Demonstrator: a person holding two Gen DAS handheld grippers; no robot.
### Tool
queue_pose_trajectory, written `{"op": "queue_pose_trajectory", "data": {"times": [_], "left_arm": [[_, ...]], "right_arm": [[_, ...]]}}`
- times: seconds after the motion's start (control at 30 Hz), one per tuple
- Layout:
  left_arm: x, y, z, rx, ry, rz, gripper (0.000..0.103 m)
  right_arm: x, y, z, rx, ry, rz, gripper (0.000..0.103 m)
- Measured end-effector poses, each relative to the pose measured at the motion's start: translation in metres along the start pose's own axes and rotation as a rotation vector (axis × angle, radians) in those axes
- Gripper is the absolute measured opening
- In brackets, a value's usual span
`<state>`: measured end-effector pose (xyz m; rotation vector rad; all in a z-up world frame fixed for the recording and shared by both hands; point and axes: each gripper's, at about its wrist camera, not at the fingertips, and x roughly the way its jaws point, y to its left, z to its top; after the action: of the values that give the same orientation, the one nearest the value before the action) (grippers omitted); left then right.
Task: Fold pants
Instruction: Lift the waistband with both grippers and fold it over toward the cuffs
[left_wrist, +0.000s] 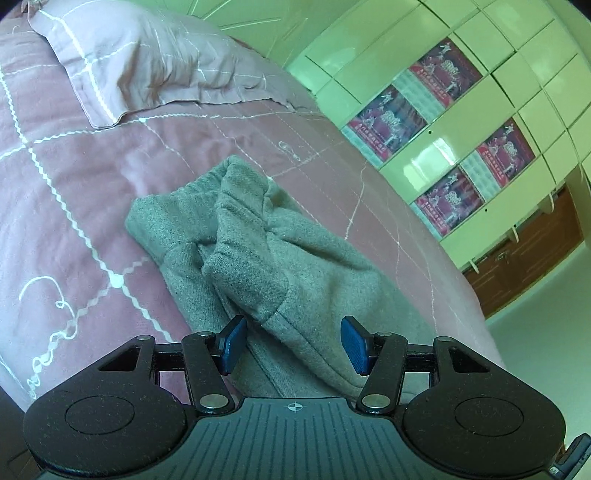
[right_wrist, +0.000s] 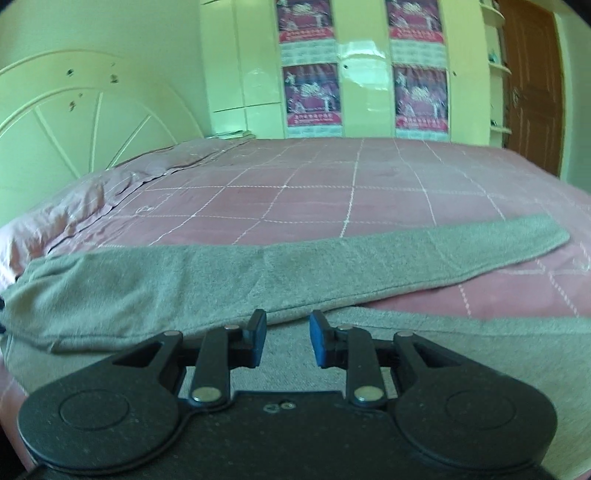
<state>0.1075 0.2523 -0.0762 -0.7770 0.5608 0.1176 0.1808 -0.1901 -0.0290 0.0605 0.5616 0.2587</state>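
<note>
Left gripper (left_wrist: 293, 345): we see the blue pads (left_wrist: 232, 345) spread apart. Grey fabric of the pants (left_wrist: 258, 258) runs between them, but neither pad presses on it, so nothing is clamped.

Right gripper (right_wrist: 287, 339): we see the jaws parted by a narrower gap. The pads (right_wrist: 258, 338) hang just over the pants (right_wrist: 258, 273), beside the seamed edge of a leg, with no cloth pinched.

Pants lie on the bed (left_wrist: 74, 184), on a pink bedspread with a white grid and white embroidered squiggles; we can't read the squiggles as letters. From the left wrist view, the pants are bunched and creased at the far end, with a hemmed flap doubled over the top. From the right wrist view, one leg stretches flat across the bedspread (right_wrist: 332, 192) toward the right, ending in a hem; a second layer of grey lies under and nearer the gripper.

Further out, a pink pillow (left_wrist: 147, 62) sits at the head of the bed in the left view. A pale headboard (right_wrist: 74, 122) with a fan pattern stands behind the bed in the right view.

Far wall: a glossy pale wardrobe (right_wrist: 362, 81) carrying four red posters (right_wrist: 312, 92) with calendar grids below. There is writing on them, too blurred for us to read. A brown wooden door (right_wrist: 532, 85) is at far right.
</note>
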Motion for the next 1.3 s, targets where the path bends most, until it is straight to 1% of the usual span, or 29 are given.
{"op": "queue_pose_trajectory", "data": {"times": [0.07,0.1,0.17,0.23,0.27,0.43,0.53,0.6,0.67,0.73,0.8,0.83,0.87,0.9,0.93,0.97,1.0,1.03,1.07,1.1,1.17,1.2,1.23,1.27,1.3], "left_arm": [[0.004,0.004,0.002,-0.036,-0.019,-0.016,0.056],[0.005,0.006,0.004,-0.047,-0.030,-0.013,0.056],[0.011,0.010,0.007,-0.067,-0.037,-0.021,0.056],[0.015,0.013,0.010,-0.087,-0.039,-0.033,0.056],[0.018,0.014,0.012,-0.090,-0.038,-0.037,0.056],[0.031,0.015,0.015,-0.094,-0.034,-0.039,0.055],[0.035,0.016,0.016,-0.108,-0.043,-0.041,0.055],[0.036,0.018,0.017,-0.120,-0.056,-0.044,0.055],[0.037,0.019,0.017,-0.152,-0.063,-0.053,0.055],[0.033,0.022,0.014,-0.190,-0.075,-0.083,0.055],[0.032,0.024,0.013,-0.190,-0.088,-0.079,0.055],[0.034,0.024,0.013,-0.195,-0.095,-0.075,0.054],[0.035,0.025,0.013,-0.201,-0.104,-0.076,0.043],[0.037,0.027,0.015,-0.207,-0.108,-0.075,0.036],[0.038,0.029,0.017,-0.210,-0.110,-0.082,0.032],[0.040,0.030,0.019,-0.211,-0.109,-0.101,0.029],[0.043,0.031,0.024,-0.203,-0.097,-0.121,0.028],[0.046,0.030,0.033,-0.188,-0.085,-0.133,0.026],[0.046,0.031,0.046,-0.177,-0.082,-0.162,0.025],[0.046,0.029,0.059,-0.172,-0.084,-0.212,0.025],[0.039,0.027,0.089,-0.155,-0.117,-0.339,0.025],[0.034,0.027,0.105,-0.138,-0.123,-0.397,0.025],[0.033,0.030,0.116,-0.103,-0.107,-0.423,0.025],[0.033,0.034,0.124,-0.043,-0.079,-0.387,0.025],[0.039,0.043,0.127,-0.003,-0.022,-0.332,0.025]], "right_arm": [[0.012,-0.004,0.001,0.058,0.021,-0.003,0.018],[0.017,-0.007,0.001,0.081,0.030,-0.005,0.019],[0.028,-0.009,0.002,0.123,0.051,-0.005,0.021],[0.036,-0.012,0.003,0.173,0.065,-0.003,0.021],[0.040,-0.015,0.004,0.204,0.070,0.002,0.023],[0.059,-0.035,0.001,0.396,0.114,0.037,0.025],[0.066,-0.045,-0.003,0.504,0.112,0.077,0.025],[0.068,-0.050,-0.005,0.556,0.102,0.105,0.024],[0.071,-0.057,-0.005,0.615,0.098,0.125,0.021],[0.074,-0.064,-0.005,0.666,0.099,0.142,0.019],[0.079,-0.071,-0.006,0.706,0.103,0.155,0.018],[0.083,-0.075,-0.006,0.726,0.111,0.158,0.016],[0.086,-0.079,-0.005,0.749,0.117,0.162,0.013],[0.090,-0.083,-0.005,0.774,0.124,0.170,0.011],[0.095,-0.086,-0.004,0.792,0.145,0.184,0.000],[0.097,-0.088,-0.003,0.792,0.154,0.200,0.000],[0.096,-0.088,0.001,0.775,0.148,0.214,0.000],[0.090,-0.088,0.009,0.745,0.131,0.224,0.000],[0.079,-0.085,0.020,0.706,0.097,0.238,0.000],[0.063,-0.080,0.032,0.654,0.051,0.255,0.000],[0.022,-0.065,0.052,0.525,-0.038,0.289,0.000],[0.002,-0.057,0.055,0.478,-0.074,0.313,0.000],[-0.016,-0.050,0.052,0.439,-0.095,0.335,0.000],[-0.032,-0.044,0.043,0.402,-0.092,0.358,0.000],[-0.038,-0.037,0.028,0.374,-0.071,0.372,0.000]]}}
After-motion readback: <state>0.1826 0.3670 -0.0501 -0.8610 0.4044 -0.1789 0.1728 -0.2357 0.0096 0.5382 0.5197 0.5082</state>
